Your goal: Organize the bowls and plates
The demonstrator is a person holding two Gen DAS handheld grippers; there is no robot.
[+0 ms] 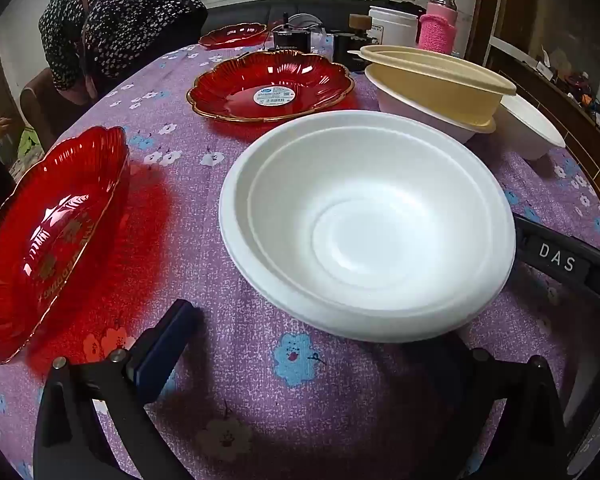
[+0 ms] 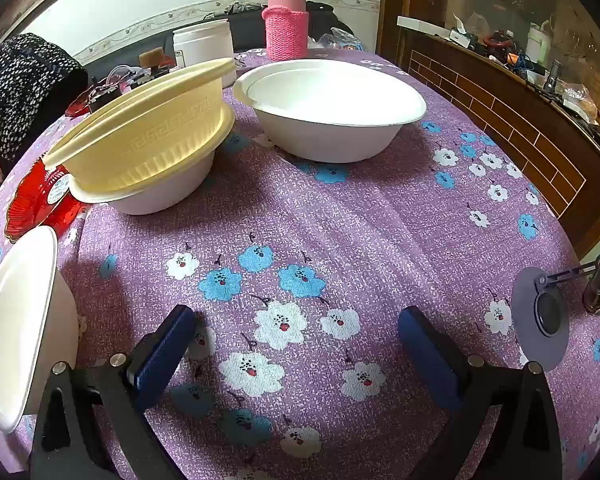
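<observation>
Nearest: left gripper (image 1: 300,344) and right gripper (image 2: 296,340), both spread wide and empty above the floral tablecloth (image 2: 340,220), poised to pick. Mid-table: loose white bowl (image 1: 364,224) just ahead of the left gripper, red plate (image 1: 48,236) to its left, unsorted. Farther: second red plate (image 1: 270,84), yellow bowl (image 2: 148,132) nested in a white one, apparently a stack begun; another white bowl (image 2: 332,112) far right.

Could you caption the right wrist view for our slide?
Open right gripper hovers over the floral tablecloth, facing a cream bowl nested in a white bowl.
</observation>
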